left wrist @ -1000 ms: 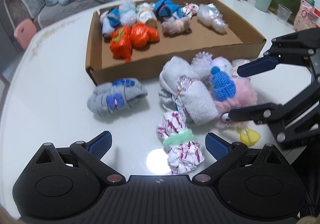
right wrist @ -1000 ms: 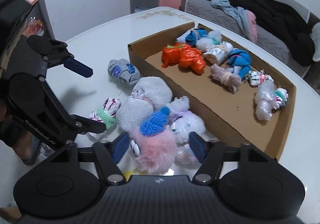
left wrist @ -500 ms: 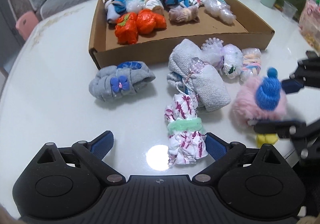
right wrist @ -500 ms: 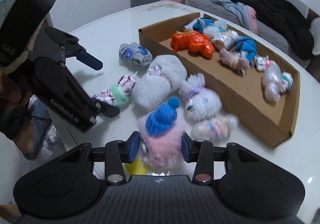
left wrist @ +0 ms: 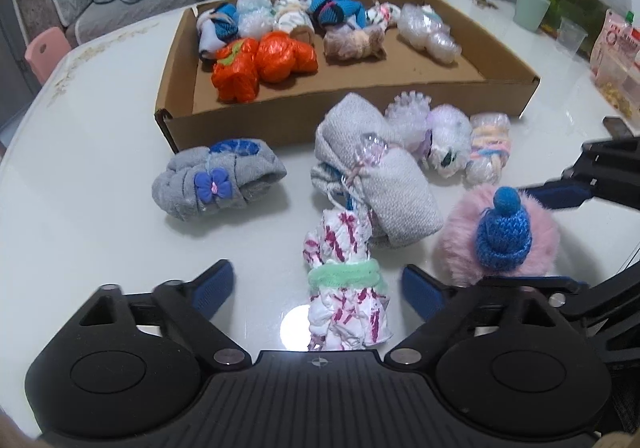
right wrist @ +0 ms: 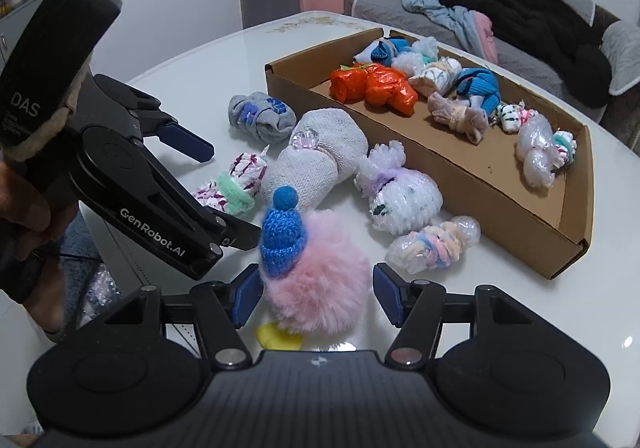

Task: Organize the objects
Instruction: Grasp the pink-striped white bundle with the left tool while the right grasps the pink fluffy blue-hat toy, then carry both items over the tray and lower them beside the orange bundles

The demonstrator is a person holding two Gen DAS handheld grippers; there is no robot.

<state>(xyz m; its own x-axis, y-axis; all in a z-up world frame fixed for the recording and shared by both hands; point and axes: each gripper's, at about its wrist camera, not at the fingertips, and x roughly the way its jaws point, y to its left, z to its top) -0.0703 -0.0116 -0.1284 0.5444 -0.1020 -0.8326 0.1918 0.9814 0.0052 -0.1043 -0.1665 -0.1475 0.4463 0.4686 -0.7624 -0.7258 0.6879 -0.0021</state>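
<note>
A white-and-magenta bundle with a green band (left wrist: 344, 280) lies on the white table between the pads of my left gripper (left wrist: 318, 288). Its jaws are closing, and neither pad presses on the bundle. A pink fluffy toy with a blue knitted hat (right wrist: 316, 272) rests on the table between the pads of my right gripper (right wrist: 318, 296), whose jaws are opening around the fur. From the right wrist I see the left gripper (right wrist: 232, 194) straddling that bundle (right wrist: 228, 196). The cardboard box (left wrist: 280, 124) behind holds several bundles, an orange one (left wrist: 264, 64) among them.
On the table in front of the box lie a grey bundle with a blue flower (left wrist: 216, 184), a large grey roll (left wrist: 376, 176), a white fluffy bundle (left wrist: 440, 140) and a pastel one (left wrist: 488, 152). A green cup (left wrist: 530, 14) and a snack bag (left wrist: 616, 56) stand far right.
The right gripper pulled the pink toy out of the pile toward the near edge, squeezed it, then widened. The left jaws narrowed around the banded bundle.
</note>
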